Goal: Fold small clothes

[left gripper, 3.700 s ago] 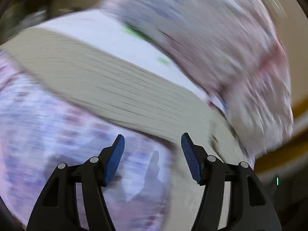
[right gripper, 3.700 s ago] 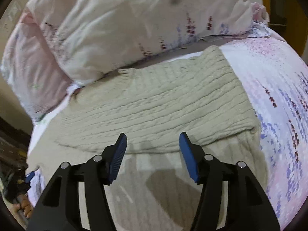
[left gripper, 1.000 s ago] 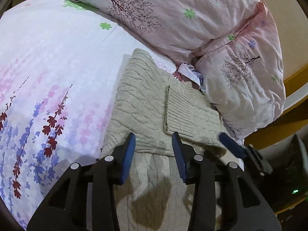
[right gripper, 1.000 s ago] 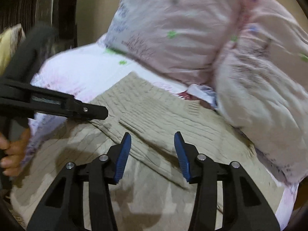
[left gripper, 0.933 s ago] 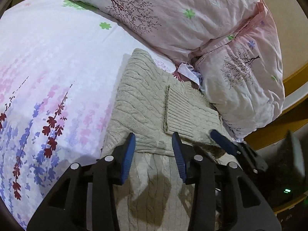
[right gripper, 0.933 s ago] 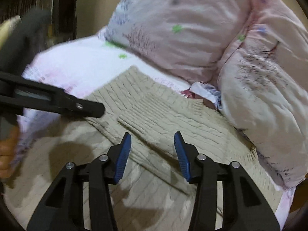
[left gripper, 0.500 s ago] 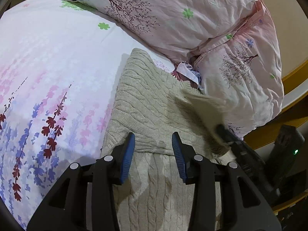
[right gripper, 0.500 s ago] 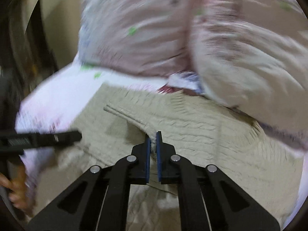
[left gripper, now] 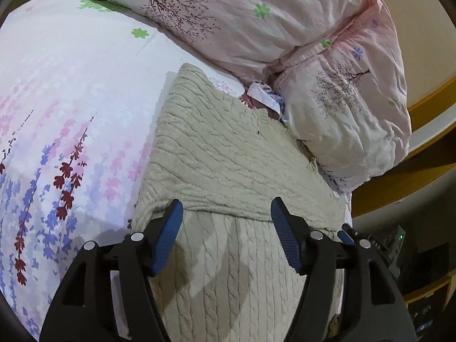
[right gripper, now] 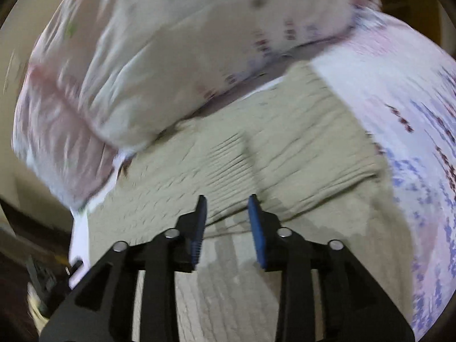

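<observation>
Both tools open over the folded sweater on the bed

The beige cable-knit sweater [left gripper: 228,154] lies folded on the floral bedsheet [left gripper: 65,91], its far edge just beside the pink pillows [left gripper: 285,28]. Left tool [left gripper: 226,219] hovers over the fold line, its jaws just opening and now spread wide, nothing between them. The right wrist view is blurred, but the right tool [right gripper: 226,209] shows a clear gap, jaws just parting from a tight pinch, no cloth caught between, the ribbed sleeve panel [right gripper: 228,154] lying on the sweater just ahead.
</observation>
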Action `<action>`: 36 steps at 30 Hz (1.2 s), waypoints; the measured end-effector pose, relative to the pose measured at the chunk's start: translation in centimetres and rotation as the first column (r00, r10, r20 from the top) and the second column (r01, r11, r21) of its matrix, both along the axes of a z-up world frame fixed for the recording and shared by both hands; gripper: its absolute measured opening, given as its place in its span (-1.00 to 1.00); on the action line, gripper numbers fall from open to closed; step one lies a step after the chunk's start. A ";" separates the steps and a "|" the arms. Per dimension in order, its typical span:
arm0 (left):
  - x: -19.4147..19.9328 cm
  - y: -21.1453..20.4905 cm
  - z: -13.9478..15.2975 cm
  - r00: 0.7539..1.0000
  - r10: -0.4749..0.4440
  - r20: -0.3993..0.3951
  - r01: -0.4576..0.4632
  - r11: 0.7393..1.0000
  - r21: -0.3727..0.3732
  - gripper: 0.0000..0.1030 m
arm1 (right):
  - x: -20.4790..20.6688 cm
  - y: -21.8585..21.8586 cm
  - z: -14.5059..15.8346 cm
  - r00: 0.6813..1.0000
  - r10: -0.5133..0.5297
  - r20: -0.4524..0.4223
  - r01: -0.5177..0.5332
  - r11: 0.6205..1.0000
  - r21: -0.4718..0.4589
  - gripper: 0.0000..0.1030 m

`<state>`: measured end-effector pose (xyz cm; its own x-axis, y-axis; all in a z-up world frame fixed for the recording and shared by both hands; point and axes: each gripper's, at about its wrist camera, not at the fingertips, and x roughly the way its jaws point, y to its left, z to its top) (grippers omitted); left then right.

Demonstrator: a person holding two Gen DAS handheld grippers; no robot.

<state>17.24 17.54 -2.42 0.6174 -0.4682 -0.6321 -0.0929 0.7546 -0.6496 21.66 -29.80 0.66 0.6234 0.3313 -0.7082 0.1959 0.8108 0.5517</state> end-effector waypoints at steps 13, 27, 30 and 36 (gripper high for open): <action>-0.1 0.2 -0.1 1.000 0.002 -0.022 -0.002 1.000 0.021 0.27 | 1.5 0.3 -0.6 0.998 0.032 0.058 -0.031 0.999 -0.007 -0.85; -0.4 0.0 -0.2 1.000 -0.017 -0.025 0.017 1.000 0.024 0.27 | 0.4 0.9 -2.0 1.000 -0.003 -0.029 -0.005 0.969 -0.246 -0.81; -1.8 -0.1 0.4 0.999 -0.044 -0.002 0.044 0.998 0.033 0.27 | -0.4 0.5 -1.2 0.999 0.040 -0.023 -0.044 0.976 -0.215 -0.58; -6.7 0.8 1.6 0.996 -0.090 0.029 0.087 0.992 0.093 0.27 | -4.8 -2.7 0.3 0.991 0.135 0.024 -0.131 0.983 -0.128 -0.06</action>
<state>10.54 18.33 -0.87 0.5973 -0.4627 -0.6551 -0.0029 0.8156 -0.5787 16.85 -32.52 0.92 0.6032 0.3226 -0.7294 0.0650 0.8916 0.4481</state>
